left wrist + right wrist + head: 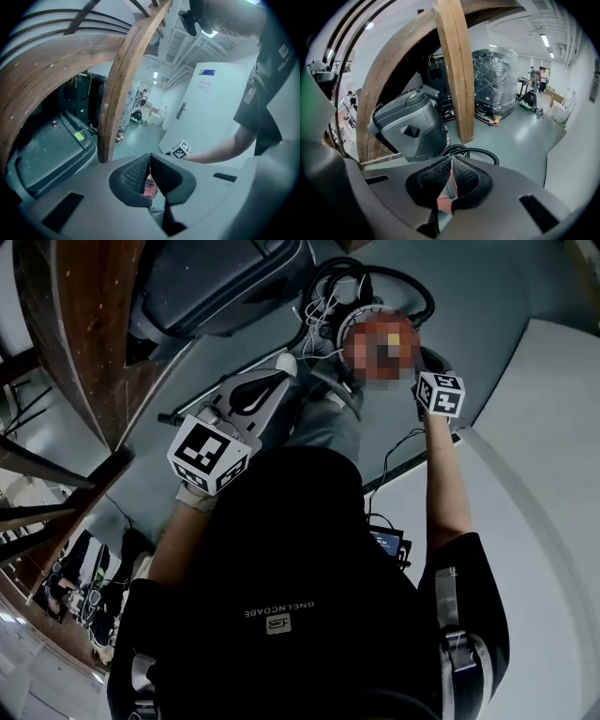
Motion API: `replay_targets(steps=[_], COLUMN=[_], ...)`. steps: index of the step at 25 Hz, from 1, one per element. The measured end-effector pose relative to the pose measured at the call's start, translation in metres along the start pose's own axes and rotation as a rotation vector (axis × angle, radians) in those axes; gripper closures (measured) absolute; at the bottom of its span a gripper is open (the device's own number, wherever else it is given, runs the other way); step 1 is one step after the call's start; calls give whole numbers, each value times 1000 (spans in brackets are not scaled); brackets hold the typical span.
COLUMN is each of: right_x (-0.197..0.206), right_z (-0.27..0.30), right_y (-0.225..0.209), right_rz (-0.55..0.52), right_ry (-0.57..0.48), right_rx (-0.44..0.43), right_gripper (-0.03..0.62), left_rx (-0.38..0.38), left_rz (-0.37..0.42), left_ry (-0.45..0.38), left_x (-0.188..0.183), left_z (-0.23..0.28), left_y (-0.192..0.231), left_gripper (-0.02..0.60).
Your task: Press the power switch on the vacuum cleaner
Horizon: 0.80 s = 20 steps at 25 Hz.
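Note:
The vacuum cleaner is a round red-topped canister on the grey floor, partly under a mosaic patch, with a black hose looped behind it. My right gripper hangs at its right edge. In the right gripper view that gripper is shut, pads touching; behind them shows the red top with a ribbed grey part. My left gripper is left of the canister. It is also shut, with a sliver of red behind its pads. I cannot pick out the switch for certain.
A large grey machine stands just behind the vacuum. A curved wooden beam rises beside it. White wall and door lie to the right. Wrapped goods and distant people stand down the hall.

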State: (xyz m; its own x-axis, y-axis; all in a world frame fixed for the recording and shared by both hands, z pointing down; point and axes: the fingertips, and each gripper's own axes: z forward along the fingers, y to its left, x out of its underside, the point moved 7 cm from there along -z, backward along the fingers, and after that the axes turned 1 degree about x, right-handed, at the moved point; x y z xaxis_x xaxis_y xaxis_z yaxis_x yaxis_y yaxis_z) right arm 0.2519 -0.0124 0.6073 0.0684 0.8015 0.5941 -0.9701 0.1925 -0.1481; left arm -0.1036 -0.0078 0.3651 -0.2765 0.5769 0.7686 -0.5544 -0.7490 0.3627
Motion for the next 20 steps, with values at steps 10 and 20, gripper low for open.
replay_targets(steps=[10,20], right_x=[41,78], right_z=[88,160], right_y=[-31,-64], right_rz=[-33,-78], right_ry=[125,234], right_rx=[-9,3], right_gripper=[565,565], left_rx=[-14,-26], left_rz=[-54,-137], left_ry=[71,104], left_x=[50,98], left_z=[24,51], left_y=[0,-8], left_gripper=[566,566])
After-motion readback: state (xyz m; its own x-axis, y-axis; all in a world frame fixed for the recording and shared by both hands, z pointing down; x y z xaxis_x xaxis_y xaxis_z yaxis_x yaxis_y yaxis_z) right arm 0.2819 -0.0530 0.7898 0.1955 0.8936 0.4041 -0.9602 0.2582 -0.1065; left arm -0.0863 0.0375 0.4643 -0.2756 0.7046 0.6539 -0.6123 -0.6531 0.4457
